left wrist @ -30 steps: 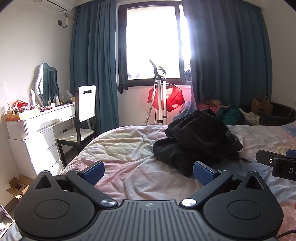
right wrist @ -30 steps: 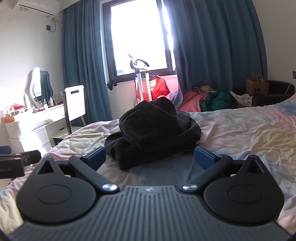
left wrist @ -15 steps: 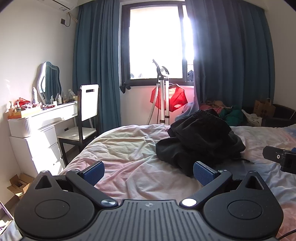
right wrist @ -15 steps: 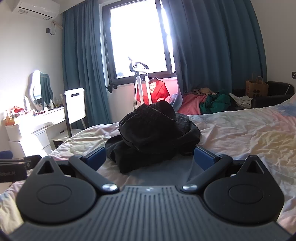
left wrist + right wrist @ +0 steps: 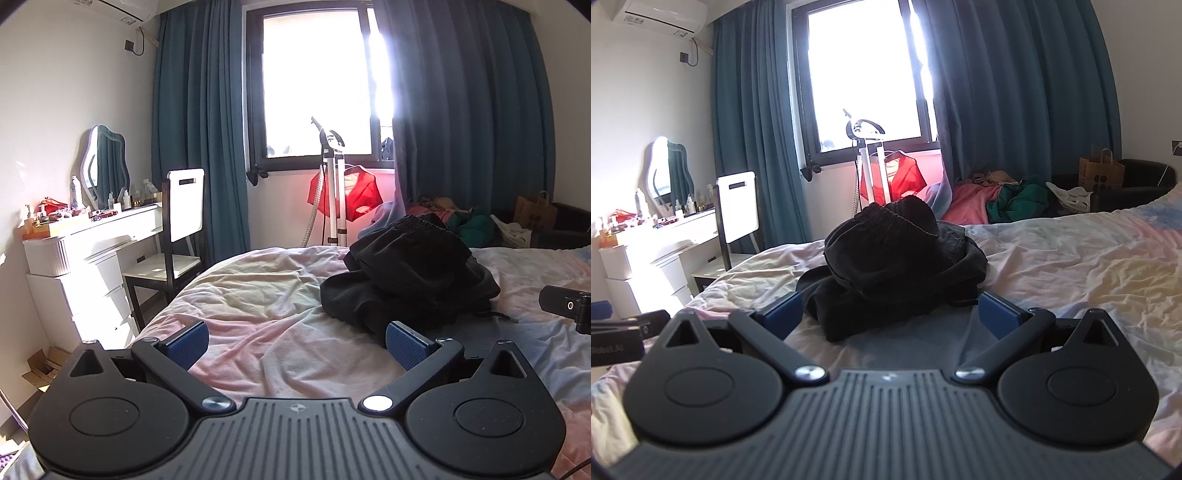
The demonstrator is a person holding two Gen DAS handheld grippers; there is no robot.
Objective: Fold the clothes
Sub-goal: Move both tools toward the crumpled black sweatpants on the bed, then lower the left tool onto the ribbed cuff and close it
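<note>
A crumpled heap of black clothes (image 5: 406, 273) lies on the bed (image 5: 258, 295), its elastic waistband on top. In the left wrist view the heap sits ahead and to the right of my left gripper (image 5: 295, 345), which is open with nothing between its blue pads. In the right wrist view the same black clothes (image 5: 897, 258) lie straight ahead, and my right gripper (image 5: 892, 314) is open, its pads flanking the heap's near edge without gripping it. Part of the right gripper's body (image 5: 567, 306) shows at the right edge of the left wrist view.
The bed carries a wrinkled pale sheet (image 5: 1071, 266). A white dresser (image 5: 92, 258) with a mirror and a white-backed chair (image 5: 177, 236) stand left of the bed. A garment steamer (image 5: 334, 184), a red garment, more clothes (image 5: 1004, 199) and a paper bag (image 5: 1102, 171) lie by the window.
Both views have drifted slightly; the black heap has shifted a little in frame. Both grippers stay open and hold nothing.
</note>
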